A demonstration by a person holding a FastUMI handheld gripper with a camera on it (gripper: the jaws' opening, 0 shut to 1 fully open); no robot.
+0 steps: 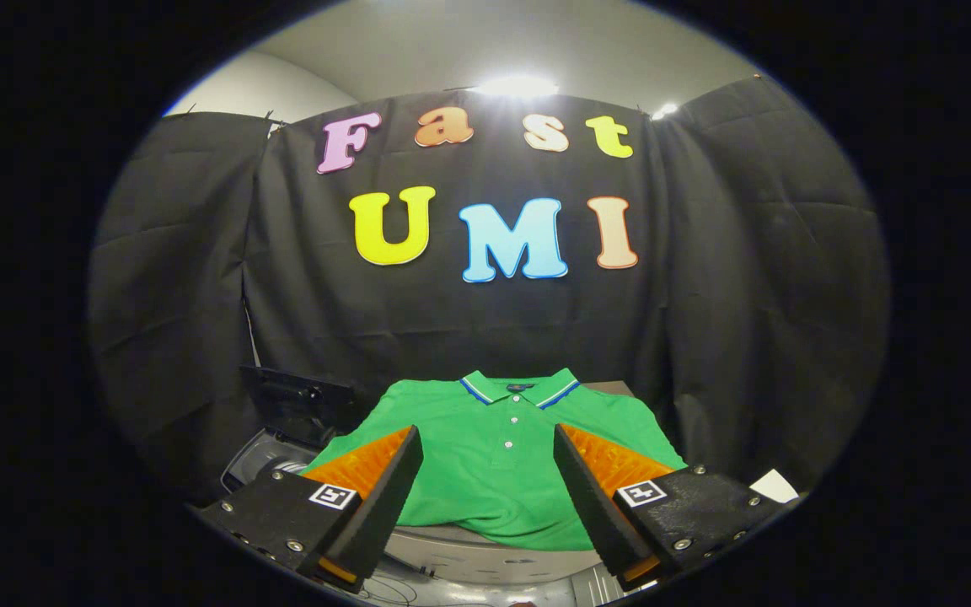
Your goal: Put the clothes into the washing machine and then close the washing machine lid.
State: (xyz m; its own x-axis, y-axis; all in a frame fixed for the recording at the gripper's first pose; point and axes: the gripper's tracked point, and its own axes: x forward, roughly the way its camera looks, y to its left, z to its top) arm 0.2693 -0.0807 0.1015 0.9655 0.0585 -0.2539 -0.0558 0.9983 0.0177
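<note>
Jaws (485,438) are standing wide apart, released, gripping nothing, hovering just short of the green polo shirt (494,472). Shirt is lying flat and spread out, front up, collar with striped trim pointing away toward the booth wall, button placket running down the middle between the two fingers (384,480). It is resting on a grey worktop (485,552), with the hem hanging a little over the near edge. Left of the shirt, partly behind the left finger, a washing machine (262,459) is sitting with its dark lid (296,405) standing raised; the opening is mostly hidden, so cannot tell what is inside. A small white card or paper (774,486) is lying at the right, just beyond the right finger. Black cloth wall (747,295) is hanging in folds behind everything and wrapping around both sides. Above it a pale ceiling (452,51) is showing with a bright lamp (517,86) glaring at the top of the cloth. A few thin cables (393,588) are lying below the worktop edge.
</note>
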